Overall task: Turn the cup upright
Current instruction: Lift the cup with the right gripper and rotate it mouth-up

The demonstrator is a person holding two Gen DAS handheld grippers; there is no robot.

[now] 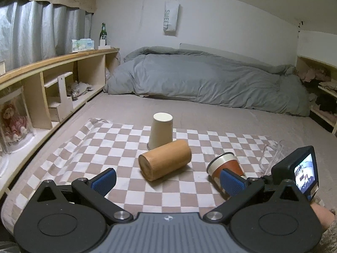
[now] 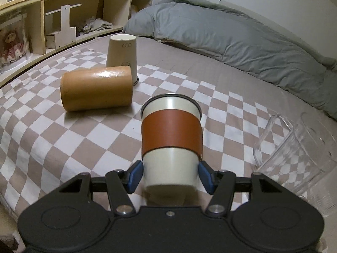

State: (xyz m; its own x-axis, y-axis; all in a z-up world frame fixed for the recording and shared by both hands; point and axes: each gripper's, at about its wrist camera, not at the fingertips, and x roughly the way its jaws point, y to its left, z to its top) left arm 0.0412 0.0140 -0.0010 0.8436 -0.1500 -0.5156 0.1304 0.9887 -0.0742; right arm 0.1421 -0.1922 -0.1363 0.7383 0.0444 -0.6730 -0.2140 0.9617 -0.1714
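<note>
On the checkered cloth (image 2: 63, 139), near its right end, the steel cup (image 2: 171, 139) with the brown sleeve is tipped on its side, rim pointing away toward the grey duvet (image 2: 221, 35). And look at the right gripper (image 2: 170, 176): its blue pads (image 2: 134, 176) sit on either side of the cup's pale base, jaws narrowed to just about the cup's width. Whether they actually press the wall or only flank it, I cannot tell from where I stand. From the left wrist view the same cup (image 1: 226, 168) leans with its rim up and to the left.

Over to the left gripper (image 1: 168, 182), now: it is spread wide, nothing between its blue pads (image 1: 105, 180), hovering over the cloth (image 1: 88, 147) short of the wooden cup (image 1: 165, 160). That wooden cup (image 2: 96, 88) lies on its side just left of the steel one, apart from it. Right behind it a cream paper cup (image 2: 122, 52) stands upside down, touching or almost touching the wooden one. To the right of the steel cup, a clear plastic pitcher (image 2: 294, 154) lies tipped at the cloth's edge. Wooden shelves (image 2: 52, 10) run along the left wall.
</note>
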